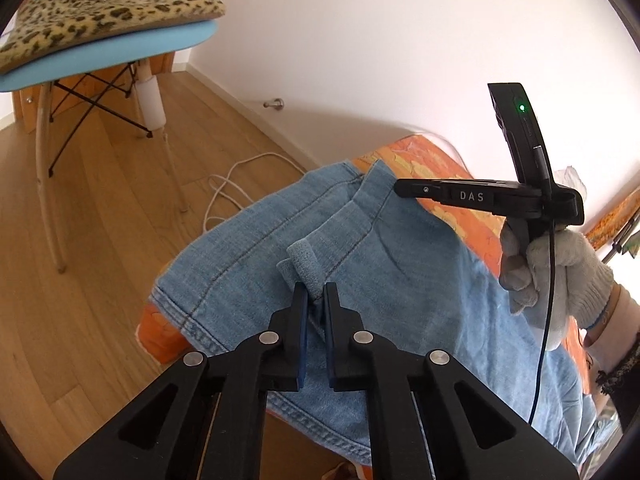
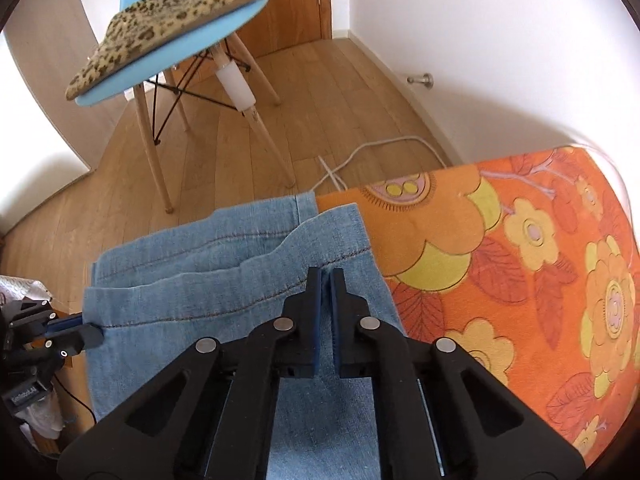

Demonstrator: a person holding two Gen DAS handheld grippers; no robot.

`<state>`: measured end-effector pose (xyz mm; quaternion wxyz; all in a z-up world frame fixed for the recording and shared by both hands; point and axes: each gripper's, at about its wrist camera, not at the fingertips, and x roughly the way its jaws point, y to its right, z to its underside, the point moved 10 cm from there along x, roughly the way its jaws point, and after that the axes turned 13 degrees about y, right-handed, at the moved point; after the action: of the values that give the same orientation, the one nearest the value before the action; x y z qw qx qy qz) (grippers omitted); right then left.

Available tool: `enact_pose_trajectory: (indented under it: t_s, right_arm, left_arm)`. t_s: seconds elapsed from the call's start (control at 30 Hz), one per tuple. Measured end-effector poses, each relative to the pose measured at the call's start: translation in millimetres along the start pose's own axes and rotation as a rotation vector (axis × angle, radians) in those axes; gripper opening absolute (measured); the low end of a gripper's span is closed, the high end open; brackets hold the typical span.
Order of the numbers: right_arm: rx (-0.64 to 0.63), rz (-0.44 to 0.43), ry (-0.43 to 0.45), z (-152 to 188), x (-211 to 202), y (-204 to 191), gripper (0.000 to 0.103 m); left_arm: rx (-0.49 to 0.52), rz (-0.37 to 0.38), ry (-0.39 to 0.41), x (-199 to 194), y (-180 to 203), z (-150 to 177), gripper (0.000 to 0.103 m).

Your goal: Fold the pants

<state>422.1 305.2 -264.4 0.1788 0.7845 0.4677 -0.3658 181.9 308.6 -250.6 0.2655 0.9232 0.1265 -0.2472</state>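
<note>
The left gripper [image 1: 316, 294] has its jaws nearly together, pinching a raised fold of the jeans [image 1: 360, 280] near the near hem. The right gripper [image 2: 326, 280] is likewise closed, with a thin ridge of denim caught between its pads just below a stitched seam.

The jeans lie on a surface under an orange flowered cover [image 2: 520, 260]. In the right wrist view they take up the left part of that surface, and their left edge and far end reach its edge or hang slightly past it; I cannot tell which. To their right the cover is bare, wide and flat. The layers are stacked, with several hem edges showing one behind another. The long axis seems to run from the camera away toward the far end, though the near part is hidden by the gripper bodies.

A gloved hand [image 1: 560, 276] holds the right gripper's handle, seen from the left wrist.

Beyond the surface's edge is wood floor [image 2: 340, 120] with a white cable [image 2: 380, 148] looped on it. Farther off stands a blue chair [image 2: 168, 60] with a leopard cushion [image 2: 168, 28], well apart from the jeans, then a white wall.
</note>
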Motion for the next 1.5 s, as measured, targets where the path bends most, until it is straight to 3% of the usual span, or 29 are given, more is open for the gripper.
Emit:
enact_pose_trajectory:
  t_s: [0.07, 0.13, 0.17, 0.2, 0.37, 0.43, 0.5, 0.6, 0.77, 1.03, 1.17, 1.5]
  right_arm:
    - [0.044, -0.007, -0.008, -2, 1, 6, 0.005]
    - [0.083, 0.027, -0.01, -3, 4, 17, 0.018]
    - [0.104, 0.038, -0.016, -3, 6, 22, 0.042]
    - [0.116, 0.048, -0.012, -3, 7, 26, 0.056]
    - [0.066, 0.072, -0.068, 5, 22, 31, 0.056]
    - [0.065, 0.066, -0.059, 4, 23, 30, 0.051]
    - [0.065, 0.053, -0.05, 3, 23, 26, 0.025]
    - [0.015, 0.087, -0.051, 4, 22, 22, 0.005]
    - [-0.017, 0.105, 0.008, -5, -3, 14, 0.003]
    - [-0.017, 0.06, 0.173, -62, -68, -12, 0.003]
    - [-0.032, 0.068, 0.161, -77, -51, -25, 0.003]
    - [-0.038, 0.137, 0.031, -38, 24, -25, 0.003]
  left_arm:
    - [0.01, -0.004, 0.0, -2, -2, 0, 0.006]
    - [0.01, -0.007, 0.0, -4, -4, 1, 0.006]
    - [0.007, -0.007, 0.001, -5, -5, 0, 0.006]
    - [0.006, -0.006, 0.002, -6, -5, 0, 0.006]
    - [0.016, -0.009, 0.002, -4, -3, -1, 0.006]
    - [0.013, -0.009, 0.005, -3, -3, -2, 0.006]
    - [0.012, -0.009, 0.005, -3, -3, -1, 0.006]
    - [0.014, -0.008, 0.009, -6, -3, 0, 0.006]
    - [0.001, 0.012, 0.036, -17, -2, -10, 0.006]
    - [-0.045, 0.028, 0.093, -41, -8, -27, 0.005]
    - [-0.063, -0.004, 0.096, -41, -26, -32, 0.005]
    - [-0.072, -0.052, 0.036, -13, -52, -13, 0.006]
